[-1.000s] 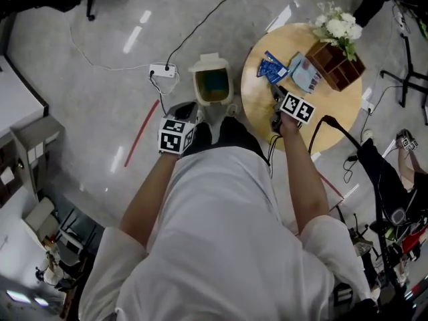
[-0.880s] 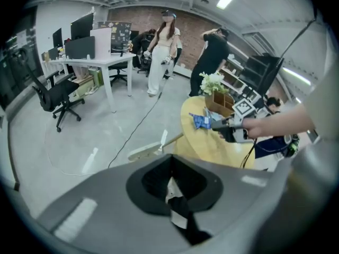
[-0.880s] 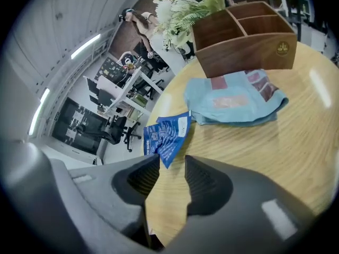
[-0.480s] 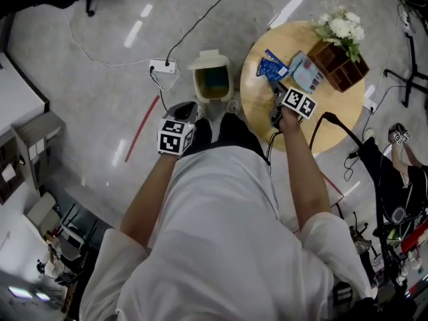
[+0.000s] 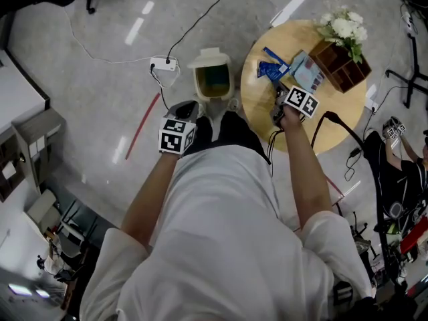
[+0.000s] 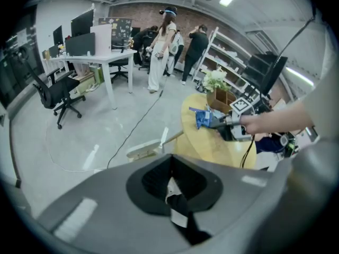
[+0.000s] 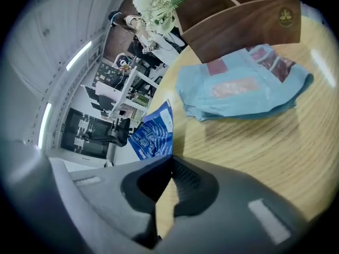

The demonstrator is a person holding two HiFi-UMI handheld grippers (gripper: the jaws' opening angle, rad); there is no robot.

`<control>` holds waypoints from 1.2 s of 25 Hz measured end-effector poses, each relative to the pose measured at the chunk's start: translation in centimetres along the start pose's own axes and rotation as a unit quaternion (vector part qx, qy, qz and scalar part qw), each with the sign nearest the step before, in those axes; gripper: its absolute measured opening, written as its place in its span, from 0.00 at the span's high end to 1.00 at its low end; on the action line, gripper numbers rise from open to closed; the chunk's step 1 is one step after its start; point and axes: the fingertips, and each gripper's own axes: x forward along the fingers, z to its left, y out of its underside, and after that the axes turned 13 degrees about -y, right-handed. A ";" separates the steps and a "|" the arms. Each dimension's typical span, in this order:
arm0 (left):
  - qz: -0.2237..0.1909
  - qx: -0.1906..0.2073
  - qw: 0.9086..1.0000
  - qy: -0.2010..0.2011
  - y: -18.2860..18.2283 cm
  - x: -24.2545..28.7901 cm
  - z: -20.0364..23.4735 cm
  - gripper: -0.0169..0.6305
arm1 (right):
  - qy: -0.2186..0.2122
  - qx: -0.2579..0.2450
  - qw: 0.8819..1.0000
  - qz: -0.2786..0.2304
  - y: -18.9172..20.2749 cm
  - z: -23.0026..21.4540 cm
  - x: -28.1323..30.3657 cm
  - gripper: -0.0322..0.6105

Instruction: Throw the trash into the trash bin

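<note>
Your right claw (image 7: pixel 170 160) pinches a blue wrapper (image 7: pixel 153 134) on the round desk (image 5: pixel 267 105), and the trash bin (image 5: pixel 212 82) stands open on the floor.

The right claw's jaws have just been closing and are now pressed together on the near corner of the blue wrapper, which lies at the desk's edge. Just beyond it on the desk lies a light blue packet (image 7: pixel 241 89), and past that a wooden box (image 7: pixel 238 25) holding white flowers (image 5: pixel 344 25). Your left claw (image 6: pixel 170 160) is pressed together with nothing in front of it and hangs low over the floor, well apart from the desk. The cream trash bin, lid up, stands on the floor just beside the desk, between your two claws. A white power strip (image 5: pixel 164 64) lies on the floor near the bin.
</note>
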 end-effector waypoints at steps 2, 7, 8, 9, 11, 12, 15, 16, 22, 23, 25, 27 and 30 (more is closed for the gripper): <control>0.000 0.001 1.000 0.000 0.0 0.0 0.0 0.97 | -0.009 -0.009 1.000 -0.001 -0.2 0.7 0.1 0.95; -0.002 0.004 1.000 0.003 0.1 -0.1 -0.2 0.97 | -0.023 -0.017 1.000 -0.008 -0.4 1.7 0.0 0.95; -0.003 0.005 1.000 0.004 0.0 -0.1 -0.2 0.97 | -0.024 -0.019 0.999 -0.010 -0.4 1.9 -0.1 0.95; -0.004 0.005 1.000 0.004 0.0 -0.2 -0.1 0.97 | -0.025 -0.021 0.999 -0.011 -0.4 2.2 -0.2 0.95; -0.008 0.006 1.000 0.005 -0.1 -0.4 0.0 0.97 | -0.026 -0.026 0.999 -0.013 -0.3 2.6 -0.4 0.95; -0.010 0.006 1.000 0.006 -0.2 -0.4 0.0 0.97 | -0.025 -0.029 0.999 -0.013 -0.3 2.8 -0.6 0.95; -0.015 0.007 1.000 0.008 -0.2 -0.6 0.0 0.97 | -0.025 -0.039 0.999 -0.016 -0.2 3.2 -1.0 0.95; -0.016 0.008 1.000 0.008 -0.2 -0.6 0.1 0.97 | -0.025 -0.042 0.999 -0.017 -0.1 3.4 -1.1 0.95; -0.025 0.008 1.000 0.011 0.0 -1.1 0.8 0.97 | -0.018 -0.095 0.995 -0.005 0.5 5.3 -1.5 0.95; -0.026 0.008 1.000 0.012 0.1 -1.3 0.9 0.97 | -0.016 -0.109 0.994 0.002 0.9 5.7 -1.5 0.95; -0.028 0.008 1.000 0.012 0.3 -1.5 1.1 0.97 | -0.013 -0.140 0.990 0.020 1.9 6.6 -1.3 0.95; -0.030 0.007 0.999 0.013 0.6 -1.6 1.2 0.97 | -0.012 -0.166 0.985 0.036 2.9 7.2 -1.0 0.95; -0.032 0.006 0.999 0.016 1.0 -1.9 1.3 0.97 | -0.013 -0.194 0.979 0.053 4.3 8.0 -0.6 0.95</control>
